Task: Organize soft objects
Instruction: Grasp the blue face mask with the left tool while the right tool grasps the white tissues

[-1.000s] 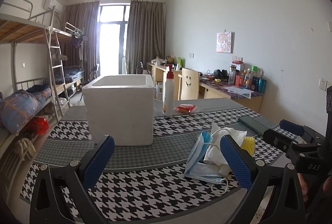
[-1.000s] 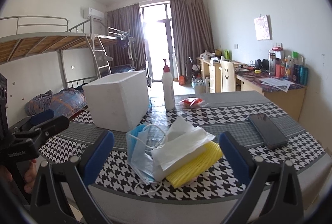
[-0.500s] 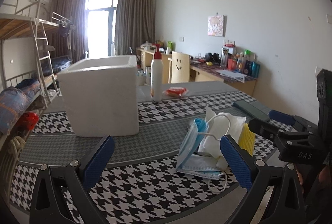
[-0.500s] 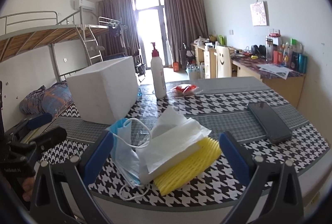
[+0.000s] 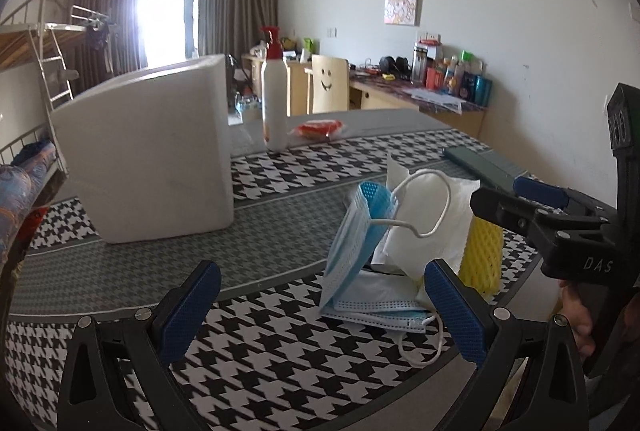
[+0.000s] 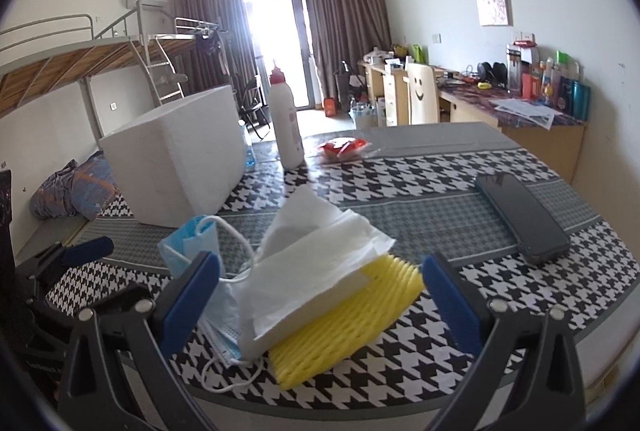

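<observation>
So the foam box (image 6: pixel 180 167) is the anchor on the tabletop (image 6: pixel 420 207). Pump bottle (image 6: pixel 285 123) sits just right of it, the snack packet (image 6: pixel 342 147) further right, phone (image 6: pixel 520 217) way right, and the mask-and-tissue pile (image 6: pixel 312 283) in front-right, near the edge.

left hand-held gripper (image 5: pixel 322 311) spread wide, right hand-held gripper (image 6: pixel 320 303) likewise

One foam box (image 5: pixel 152 155), one bottle (image 5: pixel 274 97), one phone (image 6: pixel 520 217), two tongs.
</observation>
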{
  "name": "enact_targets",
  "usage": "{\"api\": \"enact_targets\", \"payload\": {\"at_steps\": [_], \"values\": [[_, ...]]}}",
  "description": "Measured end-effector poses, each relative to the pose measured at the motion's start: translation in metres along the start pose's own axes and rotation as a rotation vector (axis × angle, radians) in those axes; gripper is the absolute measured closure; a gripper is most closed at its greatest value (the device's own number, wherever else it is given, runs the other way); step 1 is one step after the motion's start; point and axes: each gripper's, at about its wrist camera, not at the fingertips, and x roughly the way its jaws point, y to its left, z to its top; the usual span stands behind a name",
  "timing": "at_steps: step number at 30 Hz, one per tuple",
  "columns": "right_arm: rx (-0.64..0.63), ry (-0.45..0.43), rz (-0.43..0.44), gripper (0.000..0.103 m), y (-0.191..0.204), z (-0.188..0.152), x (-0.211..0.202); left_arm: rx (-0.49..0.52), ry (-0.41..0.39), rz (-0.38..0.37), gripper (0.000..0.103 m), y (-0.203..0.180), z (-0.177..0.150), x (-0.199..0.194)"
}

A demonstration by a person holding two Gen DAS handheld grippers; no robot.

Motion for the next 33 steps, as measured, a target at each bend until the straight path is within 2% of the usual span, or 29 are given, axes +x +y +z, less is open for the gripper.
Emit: {"api": "enact_targets", "payload": {"at_steps": [2, 11, 18, 19, 23, 24, 27, 30, 33], "values": [[0.007, 0.013, 0.000, 0.001, -0.003, 0.000, 0.003, -0.002, 0.011, 0.000, 0.002, -0.001, 0.000, 0.007], [0.021, 0.051, 0.017, 0.001, -0.009, -0.003, 0.014, -0.002, 0.087, 0.006, 0.017, -0.002, 0.000, 0.035], [0.029, 0.084, 0.048, 0.003, -0.009, -0.006, 0.022, -0.033, 0.134, -0.012, 0.037, 0.002, -0.002, 0.049], [0.029, 0.086, 0.050, 0.004, -0.009, -0.006, 0.022, -0.039, 0.137, -0.015, 0.043, 0.003, -0.002, 0.050], [0.035, 0.098, 0.065, 0.008, -0.010, -0.007, 0.024, -0.058, 0.155, -0.029, 0.052, 0.004, -0.002, 0.054], [0.036, 0.103, 0.070, 0.009, -0.010, -0.008, 0.025, -0.059, 0.160, -0.034, 0.059, 0.004, -0.003, 0.055], [0.036, 0.112, 0.075, 0.010, -0.010, -0.008, 0.027, -0.064, 0.179, -0.059, 0.069, 0.002, -0.004, 0.058], [0.044, 0.124, 0.082, 0.015, -0.011, -0.009, 0.029, -0.061, 0.187, -0.066, 0.075, 0.000, -0.003, 0.060], [0.051, 0.138, 0.094, 0.019, -0.010, -0.009, 0.033, -0.061, 0.192, -0.081, 0.085, -0.001, -0.003, 0.062]]}}
